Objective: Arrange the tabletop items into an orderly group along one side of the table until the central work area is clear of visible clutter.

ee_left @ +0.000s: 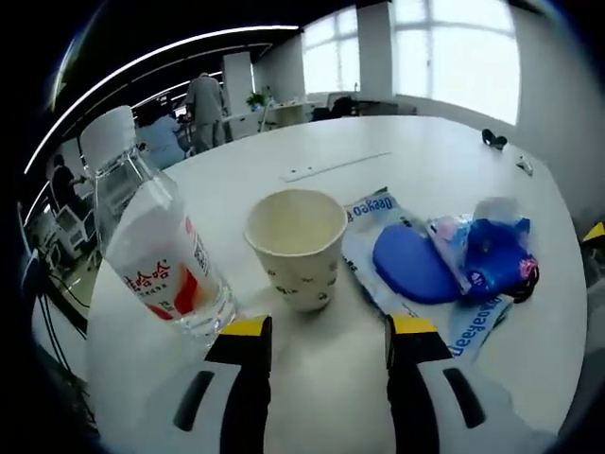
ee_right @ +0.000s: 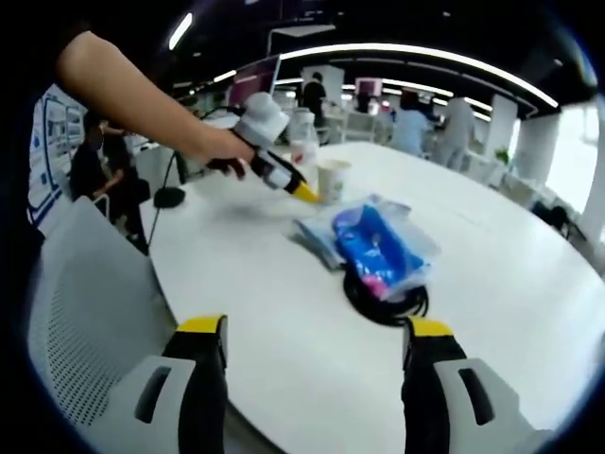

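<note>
A paper cup (ee_left: 297, 248) stands upright on the white round table (ee_left: 425, 156), just beyond my open left gripper (ee_left: 327, 331), whose yellow-tipped jaws hold nothing. Left of the cup stands a clear water bottle (ee_left: 156, 241) with a white cap and red label. To the cup's right lie blue plastic packets (ee_left: 430, 265) and a blue wrapped item (ee_left: 496, 253). In the right gripper view, my open right gripper (ee_right: 317, 331) hovers over the near table edge, well short of the blue packets (ee_right: 378, 241) and a black cable (ee_right: 386, 305). The left gripper (ee_right: 304, 192) points at the cup (ee_right: 333, 178).
A grey mesh chair (ee_right: 95, 312) sits at the table's near left edge. A person's arm (ee_right: 142, 95) reaches across from the left. Small dark objects (ee_left: 493, 139) lie on the far side. People stand and sit at desks in the background.
</note>
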`<move>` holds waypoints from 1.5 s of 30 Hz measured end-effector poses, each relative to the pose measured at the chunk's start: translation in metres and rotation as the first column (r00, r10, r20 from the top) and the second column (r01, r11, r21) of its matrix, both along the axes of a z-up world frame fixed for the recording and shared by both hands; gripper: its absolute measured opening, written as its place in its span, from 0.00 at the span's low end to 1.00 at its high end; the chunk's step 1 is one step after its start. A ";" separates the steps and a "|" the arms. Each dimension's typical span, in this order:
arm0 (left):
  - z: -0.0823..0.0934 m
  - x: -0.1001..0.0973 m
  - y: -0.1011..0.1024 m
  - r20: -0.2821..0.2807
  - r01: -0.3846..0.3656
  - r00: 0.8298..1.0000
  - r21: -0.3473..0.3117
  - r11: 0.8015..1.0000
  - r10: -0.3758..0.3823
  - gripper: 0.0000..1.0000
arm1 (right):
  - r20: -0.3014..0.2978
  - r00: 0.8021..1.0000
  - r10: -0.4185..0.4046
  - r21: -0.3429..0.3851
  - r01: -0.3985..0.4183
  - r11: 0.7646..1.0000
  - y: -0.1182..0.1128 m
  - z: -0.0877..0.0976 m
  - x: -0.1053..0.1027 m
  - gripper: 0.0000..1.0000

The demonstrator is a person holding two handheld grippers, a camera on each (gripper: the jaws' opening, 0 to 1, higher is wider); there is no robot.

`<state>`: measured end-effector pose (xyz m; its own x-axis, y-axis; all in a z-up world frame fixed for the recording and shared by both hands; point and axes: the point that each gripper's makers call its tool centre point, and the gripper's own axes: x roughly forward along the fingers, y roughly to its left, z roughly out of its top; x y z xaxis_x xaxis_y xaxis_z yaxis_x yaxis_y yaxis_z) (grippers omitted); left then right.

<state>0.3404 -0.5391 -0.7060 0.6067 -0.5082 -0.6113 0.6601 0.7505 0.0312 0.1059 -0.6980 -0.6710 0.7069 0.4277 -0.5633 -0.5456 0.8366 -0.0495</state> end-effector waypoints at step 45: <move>0.012 -0.058 -0.057 0.018 0.235 0.972 -0.010 0.972 -0.234 0.39 | -0.017 0.994 -0.111 -0.104 0.108 0.989 -0.049 0.003 0.037 0.50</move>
<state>0.2822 -0.5965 -0.6944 0.4795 -0.6446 -0.5955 0.8172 0.5753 0.0352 0.1430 -0.7466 -0.6682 0.7327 0.2875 -0.6169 -0.4530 0.8824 -0.1268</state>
